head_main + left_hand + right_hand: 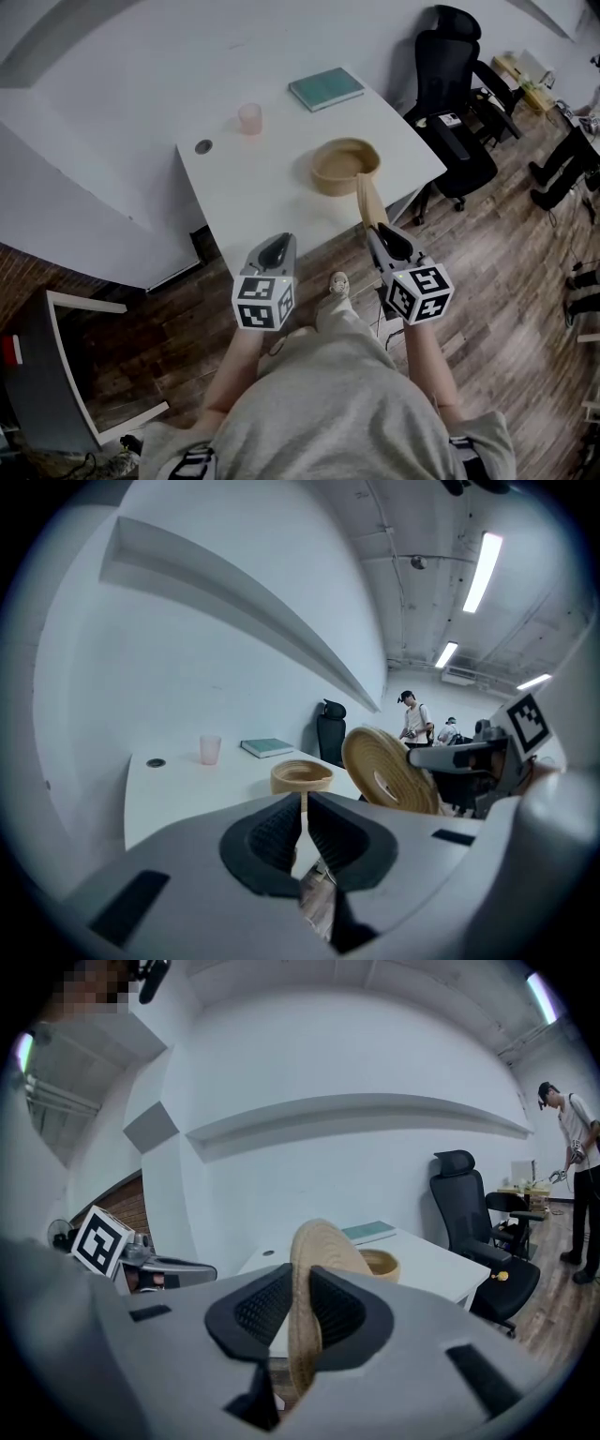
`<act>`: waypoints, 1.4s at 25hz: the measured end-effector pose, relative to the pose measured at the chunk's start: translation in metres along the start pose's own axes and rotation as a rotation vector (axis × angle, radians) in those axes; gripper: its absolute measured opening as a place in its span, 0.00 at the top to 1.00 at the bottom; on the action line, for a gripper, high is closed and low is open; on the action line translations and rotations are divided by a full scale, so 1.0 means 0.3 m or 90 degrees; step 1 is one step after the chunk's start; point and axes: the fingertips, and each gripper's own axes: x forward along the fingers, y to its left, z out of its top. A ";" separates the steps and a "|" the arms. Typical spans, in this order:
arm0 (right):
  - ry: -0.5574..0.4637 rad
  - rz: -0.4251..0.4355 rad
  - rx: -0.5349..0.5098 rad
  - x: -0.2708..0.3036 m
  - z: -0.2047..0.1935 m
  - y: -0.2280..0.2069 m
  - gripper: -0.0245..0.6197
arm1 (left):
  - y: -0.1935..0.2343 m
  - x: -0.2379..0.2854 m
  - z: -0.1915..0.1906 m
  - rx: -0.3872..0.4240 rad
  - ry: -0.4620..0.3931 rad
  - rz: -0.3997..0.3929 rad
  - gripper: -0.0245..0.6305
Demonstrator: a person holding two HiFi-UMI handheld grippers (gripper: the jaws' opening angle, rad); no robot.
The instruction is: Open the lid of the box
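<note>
The round woven box (345,165) stands open on the white table (272,183), near its right front corner. Its woven lid (368,201) is held on edge off the table's front edge, with my right gripper (380,230) shut on its rim. In the right gripper view the lid (309,1288) stands upright between the pads. My left gripper (277,249) hangs at the table's front edge, left of the lid, shut with nothing in it. The left gripper view shows the box (301,776) and the lid (389,771) to its right.
A pink cup (249,117) and a teal book (325,88) sit at the table's far side, a round cable hole (203,146) at its left. A black office chair (455,112) stands right of the table. People stand far off at the right.
</note>
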 end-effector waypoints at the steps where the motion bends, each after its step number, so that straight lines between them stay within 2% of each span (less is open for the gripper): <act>1: -0.002 0.001 -0.001 -0.012 -0.004 0.014 0.86 | -0.006 -0.018 0.000 -0.002 -0.004 -0.001 0.93; 17: -0.025 0.011 0.003 -0.126 -0.040 0.130 0.86 | -0.052 -0.189 0.023 0.005 -0.038 -0.008 0.93; 35: -0.034 0.002 0.000 -0.112 -0.030 0.150 0.86 | -0.042 -0.184 0.026 0.017 -0.035 -0.018 0.93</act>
